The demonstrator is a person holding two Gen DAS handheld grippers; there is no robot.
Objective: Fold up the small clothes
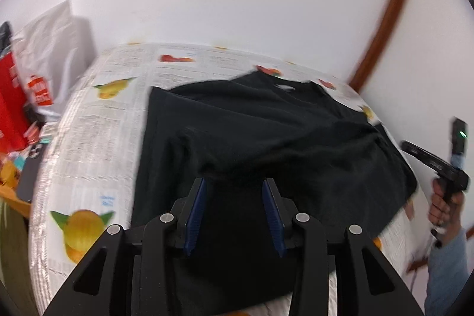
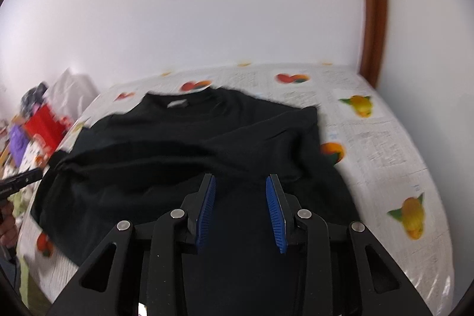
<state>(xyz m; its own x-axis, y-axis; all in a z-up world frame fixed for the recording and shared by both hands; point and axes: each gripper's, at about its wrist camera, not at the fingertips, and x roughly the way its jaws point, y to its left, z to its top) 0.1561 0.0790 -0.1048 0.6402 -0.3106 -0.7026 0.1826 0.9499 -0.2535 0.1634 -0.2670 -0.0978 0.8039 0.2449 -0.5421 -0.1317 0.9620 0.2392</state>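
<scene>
So a black tee (image 1: pixel 266 132) is laid out on the fruit-print surface (image 1: pixel 97 120), collar toward the far edge, hem hanging toward the near edge. One bottom part looks already flipped up over the body, so a mid-fold stage is guessed. Left claw (image 1: pixel 234 182) and right claw (image 2: pixel 240 179) are both spread wide above the near part of the shirt, nothing gripped. Next, the loose lower edge probably needs to be pinched at both corners and carried toward the collar.
</scene>
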